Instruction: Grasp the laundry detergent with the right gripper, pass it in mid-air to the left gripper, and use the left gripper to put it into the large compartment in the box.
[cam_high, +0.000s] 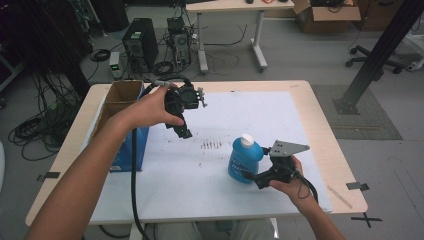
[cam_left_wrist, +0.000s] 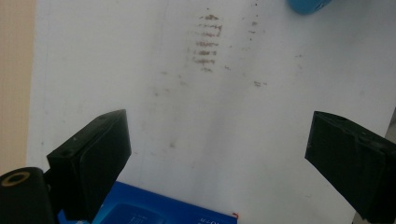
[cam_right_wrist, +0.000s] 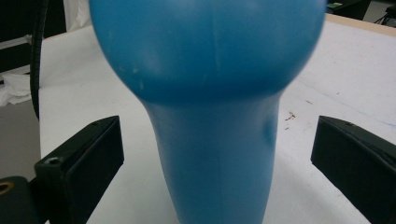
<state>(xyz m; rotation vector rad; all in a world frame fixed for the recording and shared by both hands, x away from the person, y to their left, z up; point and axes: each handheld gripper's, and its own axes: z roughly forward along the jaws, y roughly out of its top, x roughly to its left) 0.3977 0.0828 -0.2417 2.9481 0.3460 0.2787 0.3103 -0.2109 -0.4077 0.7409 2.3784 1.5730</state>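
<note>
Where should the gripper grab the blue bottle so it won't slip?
Grab the blue bottle on its narrow handle part, coming level from the right gripper's side. That part is slim enough to fit between the open jaws, and the wider bulge beyond it probably stops slipping.

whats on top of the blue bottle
A white cap sits on top of the blue bottle, closed as far as the high view shows. The bottle is opaque, so whatever is inside it is hidden.
</note>
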